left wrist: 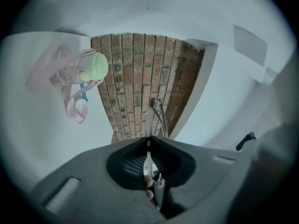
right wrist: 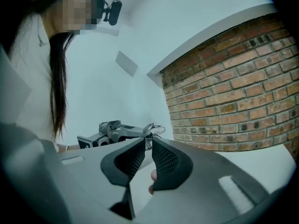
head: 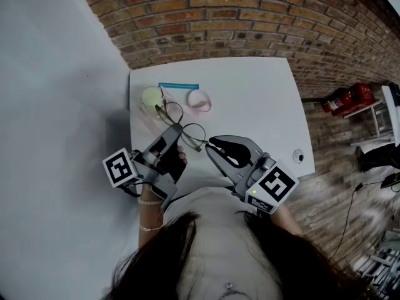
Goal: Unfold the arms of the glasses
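Head view: the glasses (head: 182,125) are lifted off the white table (head: 250,92), held between the 2 grippers over its near edge. The left gripper (head: 175,130) grips them at 1 side of the frame, and the right gripper (head: 209,145) meets the end of a thin arm that runs toward it. Behind them on the table lie a pink bottle with a pale green cap (head: 150,98), its pink strap loop (head: 199,100) and a blue piece (head: 179,85). A red object (head: 347,99) lies on the brick floor (head: 250,17) well to the right.

Left gripper view: the left gripper (left wrist: 148,141) is clamped tight on the glasses (left wrist: 149,118), whose thin wire frame rises straight out of the pinched tips. The bottle (left wrist: 77,71) lies far left on the table (left wrist: 37,134).

Right gripper view: the right gripper (right wrist: 148,141) has its tips drawn together on a thin part of the glasses (right wrist: 152,129), with the jaws gaping wider toward the base. The left gripper (right wrist: 112,132) sits just behind, touching the glasses from the other side.
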`<state>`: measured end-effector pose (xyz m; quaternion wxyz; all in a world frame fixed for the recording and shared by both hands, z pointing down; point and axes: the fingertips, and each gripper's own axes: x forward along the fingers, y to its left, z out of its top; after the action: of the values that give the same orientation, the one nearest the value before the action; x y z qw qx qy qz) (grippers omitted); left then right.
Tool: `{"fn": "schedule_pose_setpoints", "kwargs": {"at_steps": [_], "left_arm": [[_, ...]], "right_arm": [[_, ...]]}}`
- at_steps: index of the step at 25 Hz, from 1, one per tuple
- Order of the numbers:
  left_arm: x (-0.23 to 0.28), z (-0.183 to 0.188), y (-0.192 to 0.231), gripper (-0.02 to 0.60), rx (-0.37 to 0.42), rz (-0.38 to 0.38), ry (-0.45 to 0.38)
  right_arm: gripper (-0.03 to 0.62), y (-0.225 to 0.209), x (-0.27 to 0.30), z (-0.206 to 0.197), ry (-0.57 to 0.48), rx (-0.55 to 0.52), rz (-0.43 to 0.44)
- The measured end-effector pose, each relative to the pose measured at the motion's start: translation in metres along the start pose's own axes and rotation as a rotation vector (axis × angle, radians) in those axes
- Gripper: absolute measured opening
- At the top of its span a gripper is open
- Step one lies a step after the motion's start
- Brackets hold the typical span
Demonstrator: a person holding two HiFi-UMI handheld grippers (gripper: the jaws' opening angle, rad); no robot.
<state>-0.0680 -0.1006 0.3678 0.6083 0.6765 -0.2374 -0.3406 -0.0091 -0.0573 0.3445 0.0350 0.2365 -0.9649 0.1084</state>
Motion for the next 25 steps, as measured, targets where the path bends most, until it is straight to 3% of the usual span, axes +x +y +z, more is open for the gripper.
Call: {"fn": "schedule_pose_setpoints", "kwargs": {"at_steps": [9,25], "left_arm": [[0.003,-0.007,-0.001,0.021,-0.017,-0.017,0.024],[-0.001,-0.008,0.011,0.021,0.02,0.032,0.023]], "right_arm": [[0.041,0.004,0.004,-0.006,0.026,-0.027,0.013],[0.038,0.003,0.002,-0.001,0.01,-0.043,0.011]]}}
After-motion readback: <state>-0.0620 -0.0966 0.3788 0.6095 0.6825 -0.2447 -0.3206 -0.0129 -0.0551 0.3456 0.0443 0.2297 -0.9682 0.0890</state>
